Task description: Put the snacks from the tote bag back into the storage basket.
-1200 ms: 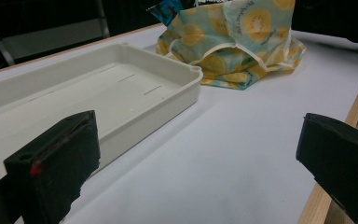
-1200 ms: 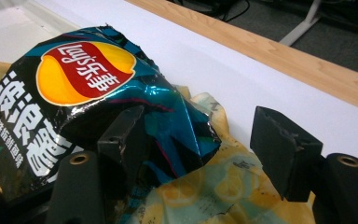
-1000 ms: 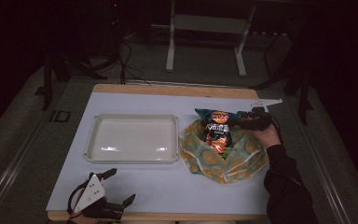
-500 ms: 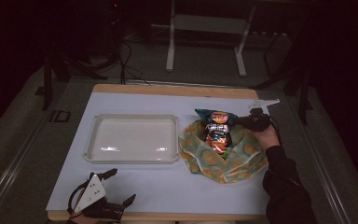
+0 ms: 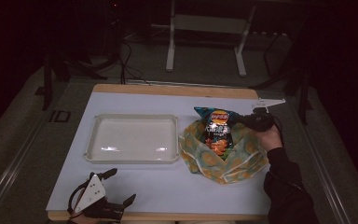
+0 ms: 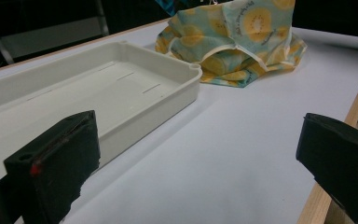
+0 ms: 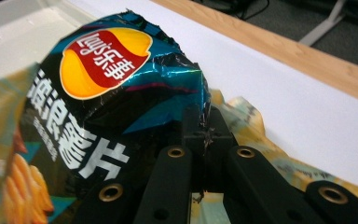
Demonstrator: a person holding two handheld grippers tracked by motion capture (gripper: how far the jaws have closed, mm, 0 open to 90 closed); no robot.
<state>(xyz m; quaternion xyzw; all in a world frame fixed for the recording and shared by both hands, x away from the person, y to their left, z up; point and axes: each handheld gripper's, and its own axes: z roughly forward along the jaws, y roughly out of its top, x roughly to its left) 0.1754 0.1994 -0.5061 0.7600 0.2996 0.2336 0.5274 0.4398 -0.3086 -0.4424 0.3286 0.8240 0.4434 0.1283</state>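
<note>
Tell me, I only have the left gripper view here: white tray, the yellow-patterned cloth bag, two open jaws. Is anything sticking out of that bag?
Observer: Yes. In the high view a chip bag stands up out of the cloth bag, its top above the cloth.
Operator: Is the other gripper on it?
Observer: The right gripper is shut on the chip bag's edge; the right gripper view shows the foil crumpled between its jaws.
Operator: Where is my own gripper relative to all that?
Observer: The left gripper sits at the near edge of the table, in front of the tray, well apart from the bag.
</note>
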